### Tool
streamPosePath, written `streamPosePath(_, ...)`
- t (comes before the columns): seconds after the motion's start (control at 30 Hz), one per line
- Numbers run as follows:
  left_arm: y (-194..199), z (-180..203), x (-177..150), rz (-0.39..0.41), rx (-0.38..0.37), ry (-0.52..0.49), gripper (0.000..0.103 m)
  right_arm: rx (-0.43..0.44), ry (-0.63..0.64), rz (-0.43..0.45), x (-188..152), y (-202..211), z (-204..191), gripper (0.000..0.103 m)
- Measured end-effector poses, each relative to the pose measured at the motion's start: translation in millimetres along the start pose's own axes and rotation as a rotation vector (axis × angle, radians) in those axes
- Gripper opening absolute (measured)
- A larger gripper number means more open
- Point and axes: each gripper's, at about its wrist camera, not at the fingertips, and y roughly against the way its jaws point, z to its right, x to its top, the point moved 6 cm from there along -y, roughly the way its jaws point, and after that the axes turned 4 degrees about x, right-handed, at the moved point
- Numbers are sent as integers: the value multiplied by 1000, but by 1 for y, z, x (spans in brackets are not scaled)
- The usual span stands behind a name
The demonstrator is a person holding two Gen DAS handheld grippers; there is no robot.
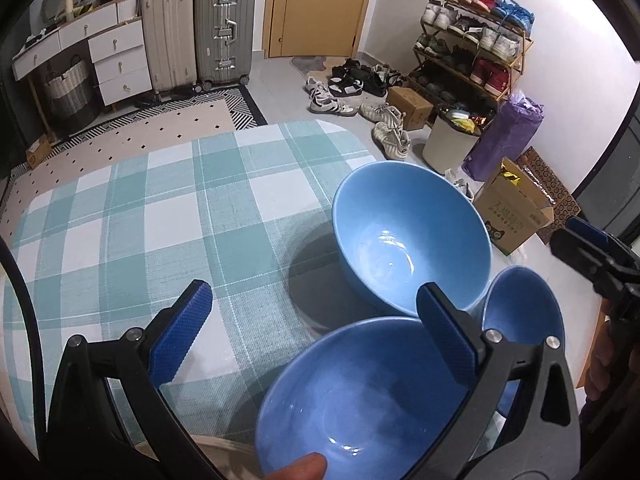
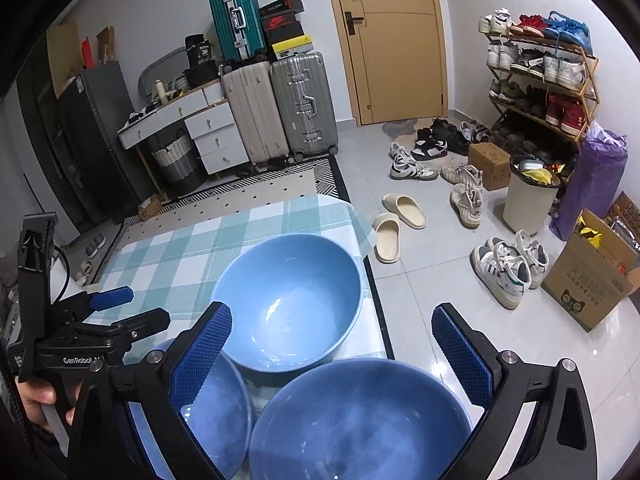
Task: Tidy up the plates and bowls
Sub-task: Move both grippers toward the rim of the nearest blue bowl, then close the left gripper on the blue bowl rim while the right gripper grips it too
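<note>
I see three blue bowls clustered at the right end of the table: a large bowl [image 1: 412, 236] standing upright farthest from me, a second bowl [image 1: 360, 400] nearer on the left-wrist side, and a third bowl [image 2: 360, 420] nearest the right wrist camera. In the right view the third bowl sits at the table's right edge, just beside the second bowl [image 2: 216, 412], and the large bowl [image 2: 288, 300] lies just behind the two. All three are empty, mouths up.

They rest on a green-and-white checked tablecloth [image 1: 160, 220] with nothing else on the part I can see. Beyond it lies a patterned rug [image 2: 260, 196], then grey floor tiles with scattered sneakers [image 2: 504, 272] and a pair of beige slippers [image 2: 392, 224]. Against the far wall stand suitcases [image 2: 280, 108], a white drawer unit [image 2: 208, 128], a yellow door [image 2: 392, 40] and a loaded shoe rack [image 2: 544, 84]; a cardboard box [image 2: 592, 284] and a bin [image 2: 528, 196] stand on the right.

My left gripper [image 1: 316, 328] is wide open and holds nothing; its right finger [image 1: 448, 340] overlaps the second bowl's rim, though I cannot tell if it touches. My right gripper [image 2: 332, 356] is also spread wide and empty, hanging above the third bowl with the left finger [image 2: 200, 352] over the second. A hand [image 2: 36, 396] grips the left tool's handle, tilted down toward the bowls
</note>
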Motion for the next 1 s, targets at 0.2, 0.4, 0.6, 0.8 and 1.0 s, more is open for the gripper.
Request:
streamPosePath(0.2, -22, 7, 2, -35, -17, -1, 97, -2, -1, -46, -7, -23, 3, 102)
streamPosePath(0.4, -41, 11, 3, -68, -48, 7, 80, 8, -2, -76, -12, -42, 4, 98)
streamPosePath(0.6, -56, 12, 4, -86, -68, 19, 74, 15, -19, -120, -17, -63, 8, 83)
streamPosePath(0.8, -67, 13, 6, -99, -61, 16, 64, 30, -19, -143, -19, -76, 8, 75)
streamPosePath(1.0, -76, 17, 7, -110, -63, 10, 49, 22, -33, -171, -22, -90, 13, 61)
